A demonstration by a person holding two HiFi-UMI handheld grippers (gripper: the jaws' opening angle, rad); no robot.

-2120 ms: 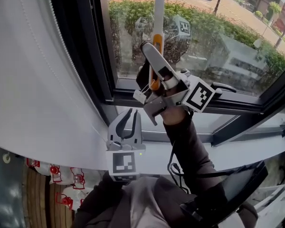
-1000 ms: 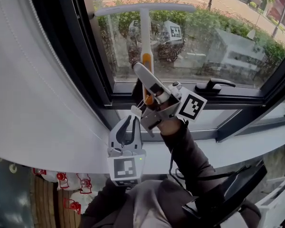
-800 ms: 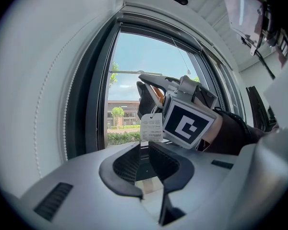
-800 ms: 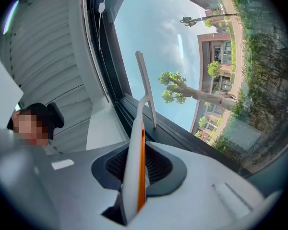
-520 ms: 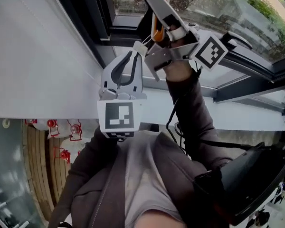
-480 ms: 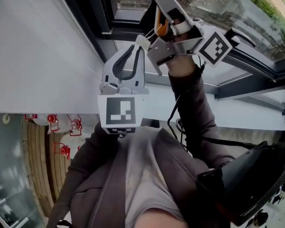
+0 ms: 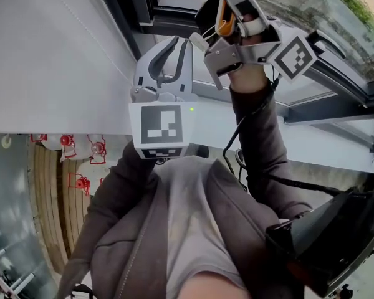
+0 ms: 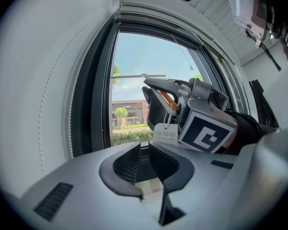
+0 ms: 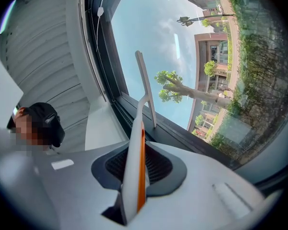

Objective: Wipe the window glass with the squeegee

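My right gripper [image 7: 227,8] is shut on the squeegee's white and orange handle [image 7: 222,18] at the top of the head view, in front of the window. In the right gripper view the squeegee [image 9: 134,147] runs up from between the jaws of the right gripper [image 9: 137,166] to its thin blade [image 9: 145,83], which lies against the window glass [image 9: 182,56]. My left gripper [image 7: 173,45] hangs just left of and below it, jaws narrowly open and empty. The left gripper view shows the left gripper [image 8: 145,159], the right gripper's marker cube [image 8: 206,131] and a paper tag [image 8: 165,133].
A white roller blind [image 7: 50,55] with a bead chain covers the left side. The dark window frame [image 7: 174,23] and a black window latch [image 7: 329,42] lie beside the right gripper. The white sill [image 7: 212,120] runs below. A dark bag-like object [image 7: 324,235] sits at bottom right.
The head view has tipped down, so the blade and most of the glass have left it. Both grippers now show higher in the view, the left one closer to the right.
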